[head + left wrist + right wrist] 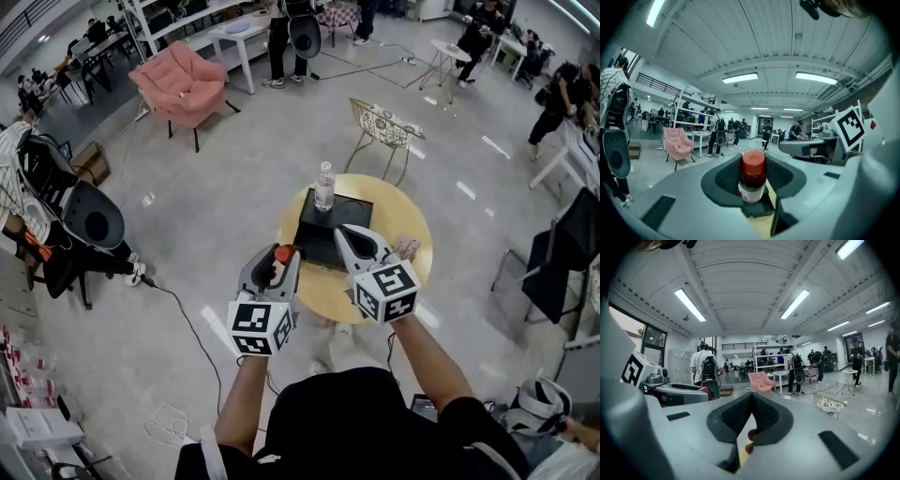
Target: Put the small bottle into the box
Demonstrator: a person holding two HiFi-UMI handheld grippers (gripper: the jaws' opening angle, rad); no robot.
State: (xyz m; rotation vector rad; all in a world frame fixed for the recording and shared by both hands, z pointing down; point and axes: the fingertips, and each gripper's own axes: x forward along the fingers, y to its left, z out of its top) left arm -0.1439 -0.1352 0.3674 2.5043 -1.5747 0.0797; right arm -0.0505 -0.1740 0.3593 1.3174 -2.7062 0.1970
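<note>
The small bottle point(752, 180), brown glass with a red cap and a white label, stands upright between my left gripper's point(753, 173) pads, which are shut on it. In the head view that left gripper point(281, 255) holds the small bottle point(284, 253) over the near left edge of the round yellow table point(412, 225), just left of the flat black box point(328, 230). My right gripper point(345, 232) hovers over the box's near part. Its jaws meet at the tip in the right gripper view point(751, 397), with nothing held.
A clear water bottle point(324, 186) stands at the box's far end. Beyond the table are a wire chair point(384, 127) and a pink armchair point(183, 82). A black chair point(89, 220) is at the left, and a cable point(192, 323) runs over the floor. People stand far off.
</note>
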